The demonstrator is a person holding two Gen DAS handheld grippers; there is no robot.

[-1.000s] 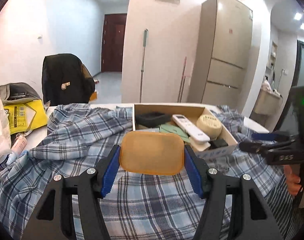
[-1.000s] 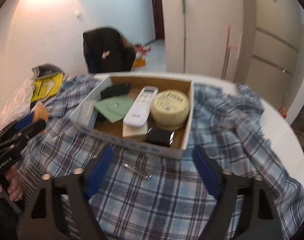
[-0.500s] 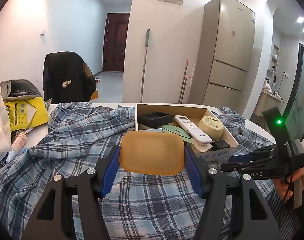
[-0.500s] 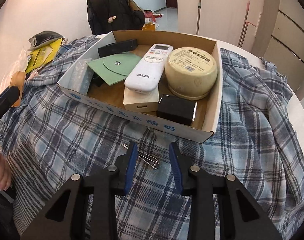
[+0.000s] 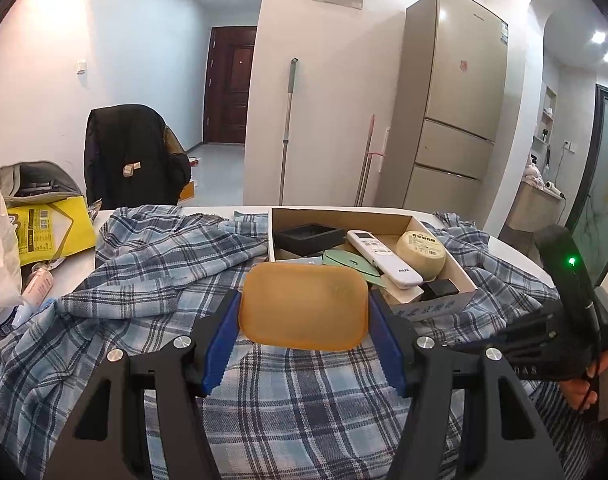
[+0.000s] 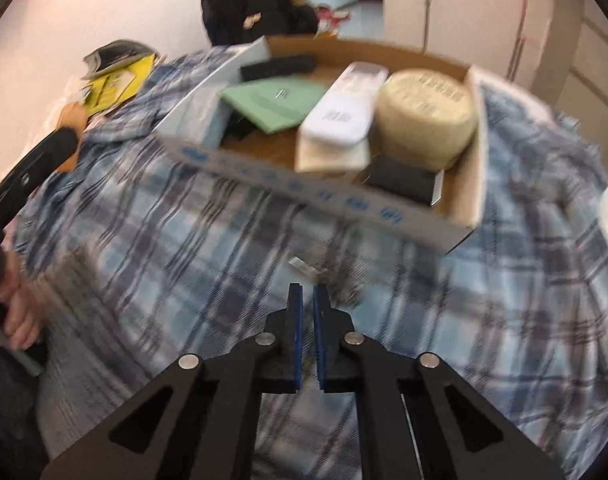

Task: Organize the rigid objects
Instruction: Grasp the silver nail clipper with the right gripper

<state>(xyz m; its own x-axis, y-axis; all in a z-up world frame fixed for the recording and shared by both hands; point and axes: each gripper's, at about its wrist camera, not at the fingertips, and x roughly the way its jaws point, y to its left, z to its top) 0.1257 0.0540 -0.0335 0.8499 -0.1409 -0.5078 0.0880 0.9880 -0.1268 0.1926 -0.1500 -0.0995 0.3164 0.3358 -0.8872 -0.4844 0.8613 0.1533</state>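
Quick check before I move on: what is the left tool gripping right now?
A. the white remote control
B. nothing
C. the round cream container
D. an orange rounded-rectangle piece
D: in the left wrist view the left tool has both blue pads pressed against the sides of the orange rounded-rectangle piece, while the white remote and the round cream container lie in the cardboard box.

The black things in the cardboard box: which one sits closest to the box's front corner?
The small black block, tucked in the front corner beside the round tin; the open black tray sits at the back.
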